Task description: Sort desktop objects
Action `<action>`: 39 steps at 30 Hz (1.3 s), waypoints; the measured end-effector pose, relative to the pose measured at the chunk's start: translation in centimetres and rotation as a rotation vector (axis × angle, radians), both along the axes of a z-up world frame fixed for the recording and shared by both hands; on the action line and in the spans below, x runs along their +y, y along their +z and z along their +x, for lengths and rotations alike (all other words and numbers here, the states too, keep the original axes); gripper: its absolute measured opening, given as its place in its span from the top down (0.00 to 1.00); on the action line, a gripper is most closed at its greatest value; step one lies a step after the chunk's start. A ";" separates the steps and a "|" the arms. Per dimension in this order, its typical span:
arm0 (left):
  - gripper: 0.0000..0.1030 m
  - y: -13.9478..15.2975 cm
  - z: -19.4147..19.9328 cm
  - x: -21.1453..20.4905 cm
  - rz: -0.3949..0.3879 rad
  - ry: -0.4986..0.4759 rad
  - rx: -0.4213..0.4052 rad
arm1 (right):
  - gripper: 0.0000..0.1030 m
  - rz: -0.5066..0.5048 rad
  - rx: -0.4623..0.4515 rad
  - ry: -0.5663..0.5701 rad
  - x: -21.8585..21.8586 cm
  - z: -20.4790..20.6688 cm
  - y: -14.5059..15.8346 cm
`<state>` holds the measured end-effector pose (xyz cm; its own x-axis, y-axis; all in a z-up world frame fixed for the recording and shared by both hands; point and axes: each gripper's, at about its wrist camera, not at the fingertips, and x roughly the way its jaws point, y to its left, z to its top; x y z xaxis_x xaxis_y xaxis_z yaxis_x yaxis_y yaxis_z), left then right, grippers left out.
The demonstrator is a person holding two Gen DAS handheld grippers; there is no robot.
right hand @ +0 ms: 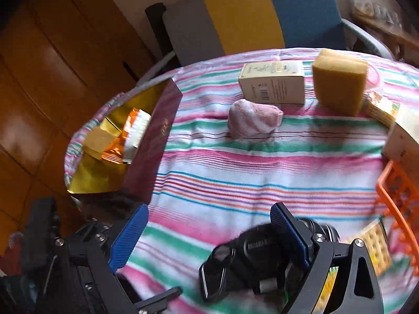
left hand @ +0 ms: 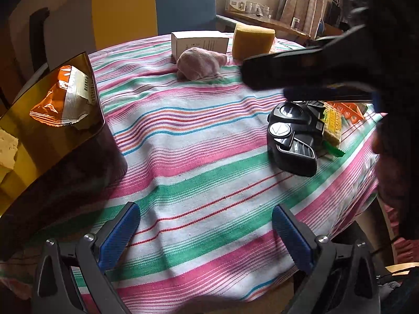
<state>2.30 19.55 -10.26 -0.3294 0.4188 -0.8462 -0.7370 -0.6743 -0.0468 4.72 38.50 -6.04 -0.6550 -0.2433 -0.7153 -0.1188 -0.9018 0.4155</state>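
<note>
A black remote-like device (left hand: 293, 137) lies on the striped tablecloth (left hand: 199, 141) at the right. In the right wrist view it (right hand: 251, 259) sits low, partly behind the right finger. My right gripper (right hand: 209, 235) is open above it and empty. My left gripper (left hand: 207, 225) is open and empty over the cloth near the front edge. A dark red box with gold lining (left hand: 60, 141) at the left holds an orange snack packet (left hand: 65, 96). A pink rolled sock (left hand: 200, 62), a white carton (left hand: 199, 42) and a yellow sponge (left hand: 252, 42) stand at the back.
An orange basket (right hand: 400, 209) is at the right edge, with a yellow printed packet (left hand: 332, 125) beside the black device. Chairs in yellow and blue (left hand: 157, 5) stand behind the table. The right gripper's body (left hand: 314, 70) crosses the left wrist view at upper right.
</note>
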 end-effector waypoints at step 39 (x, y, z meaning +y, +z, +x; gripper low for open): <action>0.19 2.2 -0.9 11.7 0.035 -0.393 -0.069 | 0.00 -0.013 -0.004 -0.354 7.5 10.9 -2.7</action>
<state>1.38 31.30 -8.09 -0.0815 0.5304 -0.8438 -0.9328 -0.3388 -0.1228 15.63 46.01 -8.75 -0.6978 -0.0108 -0.7163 -0.4247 -0.7990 0.4258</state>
